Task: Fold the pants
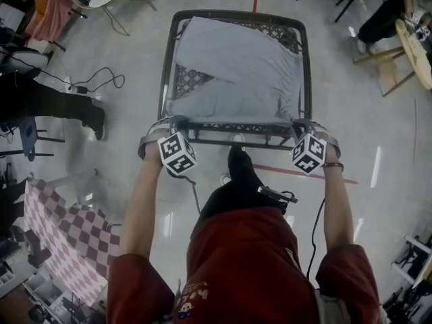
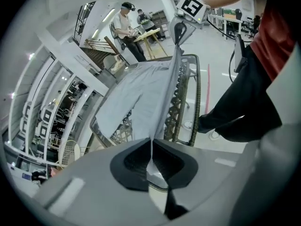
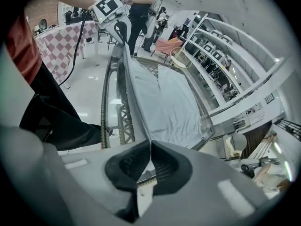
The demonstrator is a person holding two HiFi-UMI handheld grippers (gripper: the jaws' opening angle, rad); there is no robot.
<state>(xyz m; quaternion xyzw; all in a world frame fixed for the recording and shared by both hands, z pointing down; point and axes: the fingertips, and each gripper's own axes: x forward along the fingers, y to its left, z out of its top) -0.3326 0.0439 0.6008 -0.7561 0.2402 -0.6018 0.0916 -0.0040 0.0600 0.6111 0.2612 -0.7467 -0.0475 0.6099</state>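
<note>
Pale grey-blue pants (image 1: 236,66) lie spread over a dark metal lattice table (image 1: 236,15). My left gripper (image 1: 174,121) is shut on the near left corner of the pants at the table's near edge. My right gripper (image 1: 298,123) is shut on the near right corner. In the left gripper view the cloth (image 2: 136,93) runs as a thin taut edge from my pinching jaws (image 2: 150,141) across to the right gripper (image 2: 178,31). The right gripper view mirrors this: fabric (image 3: 174,102) stretches from the jaws (image 3: 150,146) to the left gripper (image 3: 120,32). The near edge hangs lifted off the table rim (image 3: 106,107).
My own leg and black shoe (image 1: 237,164) stand against the table's near side. A checkered tablecloth (image 1: 67,235) is at lower left, and a person's legs (image 1: 61,103) and a floor cable (image 1: 94,79) at left. Wooden furniture (image 1: 398,52) and other people are at the right.
</note>
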